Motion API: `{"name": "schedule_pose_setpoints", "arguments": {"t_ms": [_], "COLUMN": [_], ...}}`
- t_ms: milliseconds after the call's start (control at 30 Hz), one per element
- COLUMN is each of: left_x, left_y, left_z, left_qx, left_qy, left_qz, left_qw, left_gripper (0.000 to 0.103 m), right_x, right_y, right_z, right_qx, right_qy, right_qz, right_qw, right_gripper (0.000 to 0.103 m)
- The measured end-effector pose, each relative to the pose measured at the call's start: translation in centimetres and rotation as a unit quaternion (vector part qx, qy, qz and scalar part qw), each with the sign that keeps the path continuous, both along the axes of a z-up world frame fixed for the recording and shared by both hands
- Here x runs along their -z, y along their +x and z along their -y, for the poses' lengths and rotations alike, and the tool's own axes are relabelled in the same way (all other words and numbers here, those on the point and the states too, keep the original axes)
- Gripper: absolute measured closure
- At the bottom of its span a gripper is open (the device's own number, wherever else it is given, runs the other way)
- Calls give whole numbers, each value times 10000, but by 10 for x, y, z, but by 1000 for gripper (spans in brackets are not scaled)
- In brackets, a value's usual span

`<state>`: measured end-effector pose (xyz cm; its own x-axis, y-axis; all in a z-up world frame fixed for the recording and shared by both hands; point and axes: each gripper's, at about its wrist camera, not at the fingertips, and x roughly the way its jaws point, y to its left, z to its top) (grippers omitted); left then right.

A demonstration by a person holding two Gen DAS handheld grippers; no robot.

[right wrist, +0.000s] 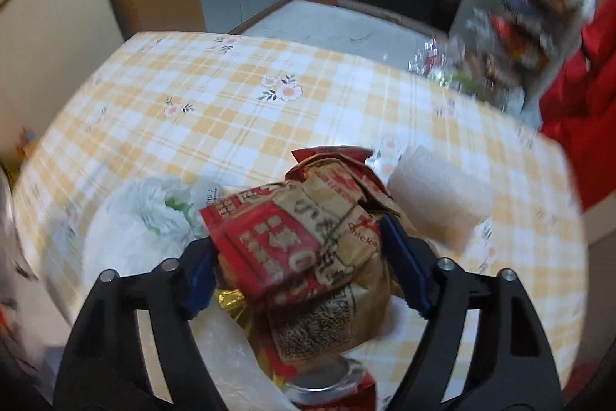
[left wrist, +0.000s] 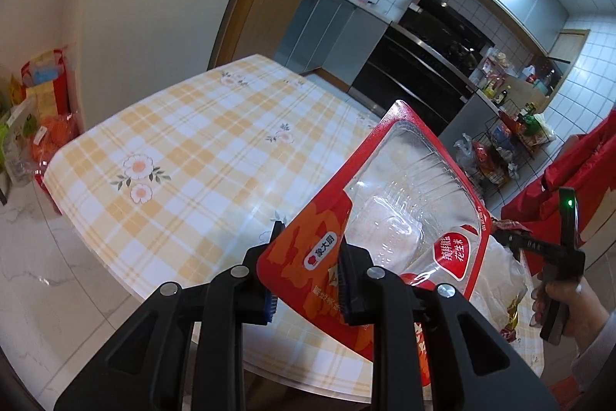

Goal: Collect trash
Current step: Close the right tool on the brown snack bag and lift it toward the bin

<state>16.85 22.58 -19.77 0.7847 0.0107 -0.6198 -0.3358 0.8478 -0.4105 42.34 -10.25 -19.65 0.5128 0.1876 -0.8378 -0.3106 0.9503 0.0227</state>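
Observation:
My left gripper (left wrist: 308, 272) is shut on a red food package with a clear plastic window (left wrist: 389, 218) and holds it up above the near edge of the checked table (left wrist: 192, 149). My right gripper (right wrist: 304, 264) is shut on a crumpled brown and red paper bag (right wrist: 308, 241) over the table's near side; this gripper also shows in the left wrist view (left wrist: 558, 249), held by a hand. A white plastic bag (right wrist: 138, 222) lies to its left, a white paper lump (right wrist: 442, 203) to its right, and a red can (right wrist: 335, 391) below.
The table has a yellow checked cloth with flowers (right wrist: 269, 91). A red cloth (right wrist: 585, 95) hangs at the right. A wire rack of groceries (left wrist: 500, 156) and dark kitchen cabinets (left wrist: 415, 79) stand beyond. Boxes and bags (left wrist: 38, 103) sit on the floor at the left.

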Motion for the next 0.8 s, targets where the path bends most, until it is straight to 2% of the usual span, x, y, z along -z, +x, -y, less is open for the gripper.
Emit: {"name": "schedule_pose_setpoints", "arguments": {"t_ms": [233,400,533,800], "left_x": [-18,-32,-42,-55], "left_y": [-6,-12,-22,-50], "left_z": [12,26,40,68], "left_qx": [87,200,296,467], "left_qy": [136,224,298,360], "left_qz": [197,317,376,460], "left_qw": [9997,9990,9984,9972], "left_gripper": [80,80,80,80], "right_x": [-44,-75,-93,-111], "right_y": [-12,-29,-56,-139], "right_z": [37,62,80,109], "right_qx": [258,283,242,104], "right_qy": [803,1155,1422,1906], "right_qz": [539,871,1064,1416], "right_qw": [9950,9891,9838,9714], "right_gripper": [30,30,29,29]}}
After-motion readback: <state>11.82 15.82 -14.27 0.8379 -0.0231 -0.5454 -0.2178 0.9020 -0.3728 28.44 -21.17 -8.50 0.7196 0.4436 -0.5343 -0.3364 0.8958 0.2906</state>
